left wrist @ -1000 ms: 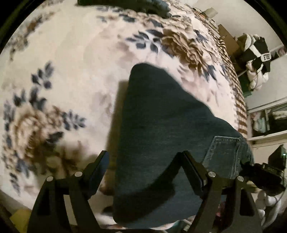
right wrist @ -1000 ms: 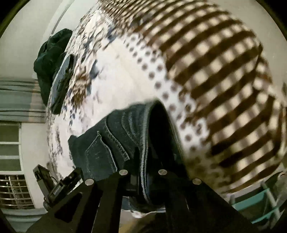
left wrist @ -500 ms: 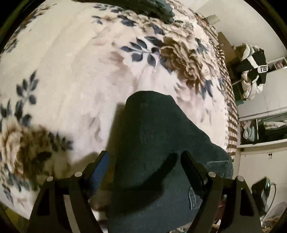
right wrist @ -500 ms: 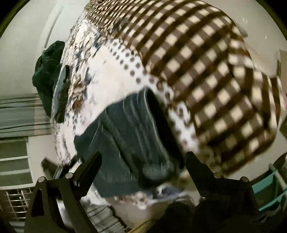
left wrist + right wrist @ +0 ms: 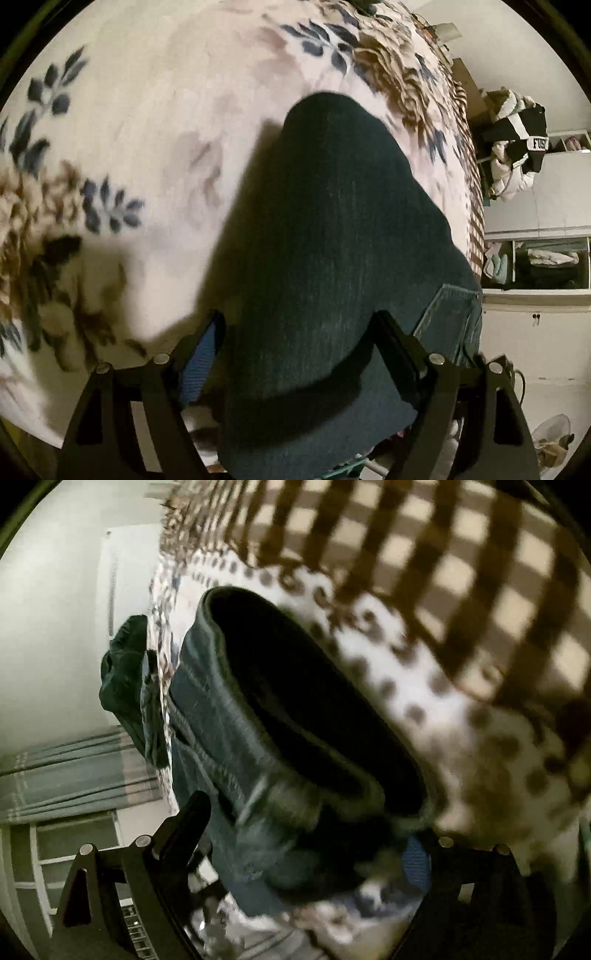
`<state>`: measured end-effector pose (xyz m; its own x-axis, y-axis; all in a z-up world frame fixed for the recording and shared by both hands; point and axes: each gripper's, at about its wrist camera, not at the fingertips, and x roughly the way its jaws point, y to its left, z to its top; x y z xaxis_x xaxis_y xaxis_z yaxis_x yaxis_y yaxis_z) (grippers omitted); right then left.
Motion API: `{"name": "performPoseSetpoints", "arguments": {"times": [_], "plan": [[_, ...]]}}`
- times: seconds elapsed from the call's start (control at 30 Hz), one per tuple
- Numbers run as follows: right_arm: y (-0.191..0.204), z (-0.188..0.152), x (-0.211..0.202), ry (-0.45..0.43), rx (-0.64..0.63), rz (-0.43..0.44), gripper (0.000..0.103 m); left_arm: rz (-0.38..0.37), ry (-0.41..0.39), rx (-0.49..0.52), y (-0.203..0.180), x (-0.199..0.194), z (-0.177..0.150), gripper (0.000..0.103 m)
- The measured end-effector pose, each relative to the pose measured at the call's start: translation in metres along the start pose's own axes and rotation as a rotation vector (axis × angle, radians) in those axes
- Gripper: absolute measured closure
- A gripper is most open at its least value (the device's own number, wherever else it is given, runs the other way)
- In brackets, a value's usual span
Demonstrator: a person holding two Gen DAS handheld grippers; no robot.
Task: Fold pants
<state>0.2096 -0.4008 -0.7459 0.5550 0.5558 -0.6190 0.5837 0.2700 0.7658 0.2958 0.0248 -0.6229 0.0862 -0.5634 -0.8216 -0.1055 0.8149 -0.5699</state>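
The folded pants (image 5: 332, 258) are laid on the flowered bed (image 5: 147, 129), both the left tongs (image 5: 299, 347) and right tongs (image 5: 314, 823) are spread apart around them ungripped, the right having just been opened, and a fresh grip for another fold is probably called for.

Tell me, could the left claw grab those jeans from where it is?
Probably yes: the left claw stands open with the jeans lying right between its fingers on the bedspread, nothing blocking.
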Motion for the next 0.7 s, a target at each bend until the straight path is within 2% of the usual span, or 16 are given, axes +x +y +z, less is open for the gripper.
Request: {"name": "performPoseSetpoints", "arguments": {"times": [0.07,0.17,0.23,0.27,0.33,0.43,0.5,0.53,0.57,0.63,0.7], "plan": [[0.001,0.0,0.006,-0.016,0.009,0.015,0.007,-0.017,0.006,-0.01,0.002,0.002,-0.006,0.022],[0.008,-0.003,0.002,-0.025,0.038,0.096,0.008,-0.039,0.032,-0.029,0.005,0.008,-0.014,0.022],[0.016,-0.005,-0.002,-0.03,-0.003,0.148,0.008,-0.037,0.032,-0.02,0.004,0.01,-0.016,0.022],[0.017,-0.006,0.001,-0.021,-0.019,0.137,0.008,-0.034,0.03,-0.012,0.002,0.011,-0.016,0.022],[0.013,-0.001,0.018,0.032,-0.037,0.051,0.008,-0.025,0.029,-0.003,0.0,0.013,-0.017,0.022],[0.021,0.001,0.036,0.052,-0.06,0.027,0.008,-0.014,0.019,0.006,-0.003,0.014,-0.017,0.022],[0.031,-0.001,0.039,0.051,-0.086,-0.01,0.02,-0.011,-0.002,0.023,-0.006,0.012,-0.018,0.022],[0.033,-0.003,0.038,0.037,-0.092,-0.038,0.038,-0.011,-0.027,0.035,-0.008,0.009,-0.02,0.026],[0.033,-0.005,0.037,0.027,-0.08,-0.029,0.049,-0.014,-0.049,0.046,-0.01,0.006,-0.023,0.03],[0.037,-0.009,0.033,0.011,-0.073,-0.024,0.057,-0.02,-0.076,0.056,-0.01,-0.001,-0.027,0.051],[0.049,-0.015,0.031,0.003,-0.104,-0.043,0.061,-0.048,-0.104,0.064,-0.01,-0.011,-0.032,0.063]]}}
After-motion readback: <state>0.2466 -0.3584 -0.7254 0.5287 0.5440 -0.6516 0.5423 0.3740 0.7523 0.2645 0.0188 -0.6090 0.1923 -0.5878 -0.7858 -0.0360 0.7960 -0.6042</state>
